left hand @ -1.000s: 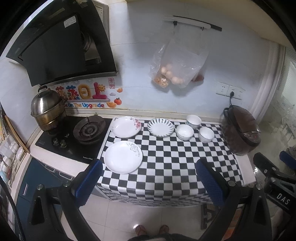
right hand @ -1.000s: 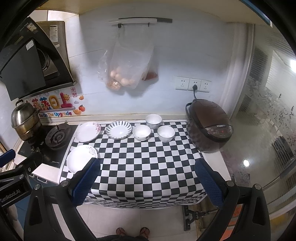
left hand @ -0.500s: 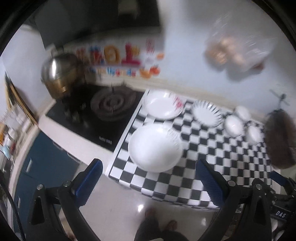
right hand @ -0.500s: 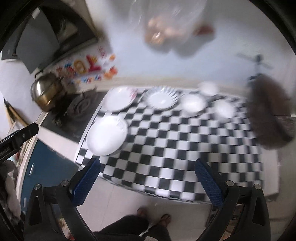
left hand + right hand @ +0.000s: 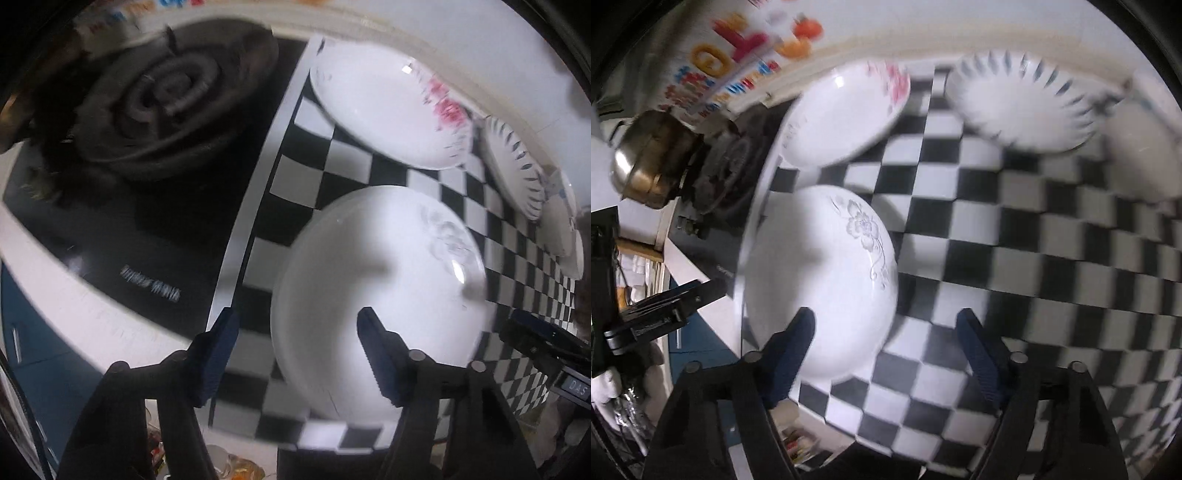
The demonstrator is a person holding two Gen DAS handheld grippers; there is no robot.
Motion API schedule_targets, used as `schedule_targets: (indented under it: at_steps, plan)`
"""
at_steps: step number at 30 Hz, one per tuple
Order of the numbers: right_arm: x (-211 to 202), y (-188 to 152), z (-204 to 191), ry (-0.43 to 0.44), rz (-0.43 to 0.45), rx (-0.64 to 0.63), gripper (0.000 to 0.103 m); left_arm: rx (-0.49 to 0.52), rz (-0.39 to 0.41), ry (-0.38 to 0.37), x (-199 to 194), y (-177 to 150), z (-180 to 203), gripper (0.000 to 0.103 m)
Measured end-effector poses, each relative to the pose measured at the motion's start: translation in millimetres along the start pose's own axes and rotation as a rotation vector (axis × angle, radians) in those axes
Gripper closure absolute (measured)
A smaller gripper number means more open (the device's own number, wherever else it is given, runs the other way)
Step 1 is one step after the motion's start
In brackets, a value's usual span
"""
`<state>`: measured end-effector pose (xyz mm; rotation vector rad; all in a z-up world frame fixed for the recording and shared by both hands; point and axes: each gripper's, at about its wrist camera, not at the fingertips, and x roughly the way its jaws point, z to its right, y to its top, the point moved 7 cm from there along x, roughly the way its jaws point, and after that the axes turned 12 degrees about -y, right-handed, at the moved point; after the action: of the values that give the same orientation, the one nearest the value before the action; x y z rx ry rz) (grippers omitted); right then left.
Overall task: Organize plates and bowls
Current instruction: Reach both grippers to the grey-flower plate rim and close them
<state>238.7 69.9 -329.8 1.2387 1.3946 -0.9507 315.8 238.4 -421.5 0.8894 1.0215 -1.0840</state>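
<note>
- plate (image 5: 380, 295) with grey flower: near table (image 5: 517, 258) corner beside stove (image 5: 155, 110)
- left tool (image 5: 295, 343) and right tool (image 5: 882, 339): partly open, just been closing, empty
- handling: glazed, slippery, breakable; take it by the rim

a checkered countertop (image 5: 1015, 258) meets a black gas stove (image 5: 155, 122) below a white wall (image 5: 461, 40).

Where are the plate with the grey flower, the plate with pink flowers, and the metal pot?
Grey-flower plate (image 5: 820, 280), right wrist view, on its bare white middle.
Pink-flower plate (image 5: 376, 107), left wrist view, on its white centre.
Metal pot (image 5: 650, 162), right wrist view, on its shiny side.
</note>
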Motion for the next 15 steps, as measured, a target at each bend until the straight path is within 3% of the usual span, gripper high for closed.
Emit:
schedule_targets:
  at_steps: [2, 5, 11, 15]
  plan:
    - [24.5, 8.3, -3.0, 0.018, -0.049, 0.021, 0.038, 0.018, -0.045, -0.015, 17.2, 7.4, -4.2, 0.057]
    - [50.7, 15.2, -4.8, 0.038, -0.106, 0.050, 0.051, 0.034, -0.102, -0.033, 34.3, 9.4, -5.0, 0.071]
    - [73.9, 11.2, -12.9, 0.090, -0.202, 0.084, 0.071, 0.072, -0.131, -0.029, 36.9, 3.9, -1.5, 0.073]
    - [79.5, 8.9, -12.3, 0.109, -0.230, 0.079, 0.073, 0.088, -0.125, -0.024, 31.9, -1.0, 0.0, 0.073]
